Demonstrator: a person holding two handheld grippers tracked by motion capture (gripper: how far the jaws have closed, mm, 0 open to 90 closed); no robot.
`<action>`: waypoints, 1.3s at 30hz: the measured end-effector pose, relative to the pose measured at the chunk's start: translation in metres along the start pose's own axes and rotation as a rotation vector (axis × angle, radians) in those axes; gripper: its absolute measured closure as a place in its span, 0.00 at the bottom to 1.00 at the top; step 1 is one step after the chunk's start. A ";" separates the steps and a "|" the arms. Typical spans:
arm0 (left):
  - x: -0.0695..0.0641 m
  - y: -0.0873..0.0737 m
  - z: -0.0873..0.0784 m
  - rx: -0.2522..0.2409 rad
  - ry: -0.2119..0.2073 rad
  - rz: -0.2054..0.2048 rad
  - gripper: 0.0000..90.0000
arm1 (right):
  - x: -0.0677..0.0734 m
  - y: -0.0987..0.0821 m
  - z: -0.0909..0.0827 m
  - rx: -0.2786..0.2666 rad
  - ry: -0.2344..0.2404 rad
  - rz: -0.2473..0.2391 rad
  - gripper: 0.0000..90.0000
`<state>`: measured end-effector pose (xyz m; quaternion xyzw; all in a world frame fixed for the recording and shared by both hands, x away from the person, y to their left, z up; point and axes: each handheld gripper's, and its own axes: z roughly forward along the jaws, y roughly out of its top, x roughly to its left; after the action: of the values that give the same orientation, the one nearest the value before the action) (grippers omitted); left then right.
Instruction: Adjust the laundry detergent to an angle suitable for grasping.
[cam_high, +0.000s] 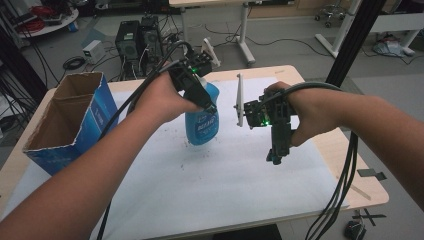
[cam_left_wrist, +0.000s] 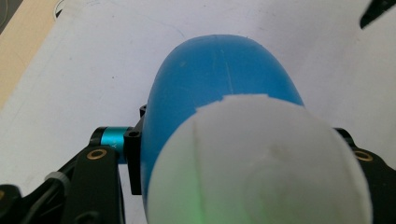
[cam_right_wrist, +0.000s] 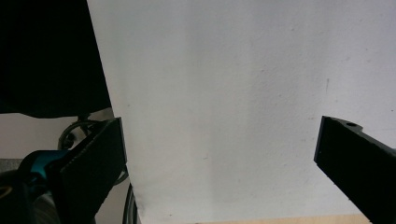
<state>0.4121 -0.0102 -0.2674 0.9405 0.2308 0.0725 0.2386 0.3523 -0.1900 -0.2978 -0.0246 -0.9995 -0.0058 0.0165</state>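
High view: an open blue cardboard box (cam_high: 65, 120) stands at nine o'clock on the white sheet (cam_high: 220, 175); its inside looks bare. Near the centre, a blue bottle (cam_high: 202, 117) with a white cap (cam_left_wrist: 261, 163) hangs upright, pinched by the left gripper (cam_high: 200, 97) at its upper part. At three o'clock the right gripper (cam_high: 276, 150) points down, jaws spread, holding nothing.
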 end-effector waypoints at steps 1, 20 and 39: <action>0.000 -0.002 -0.003 0.001 -0.009 0.014 0.43 | 0.000 0.001 0.000 0.002 0.000 0.001 0.02; -0.008 -0.037 -0.027 0.095 -0.219 0.319 0.43 | 0.004 0.015 0.003 0.017 -0.002 -0.013 0.02; -0.007 -0.064 -0.011 0.115 -0.343 0.616 0.43 | 0.005 0.017 0.006 0.019 0.006 -0.020 0.02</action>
<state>0.3780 0.0413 -0.2885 0.9763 -0.1033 -0.0312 0.1875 0.3478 -0.1724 -0.3037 -0.0147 -0.9997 0.0036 0.0196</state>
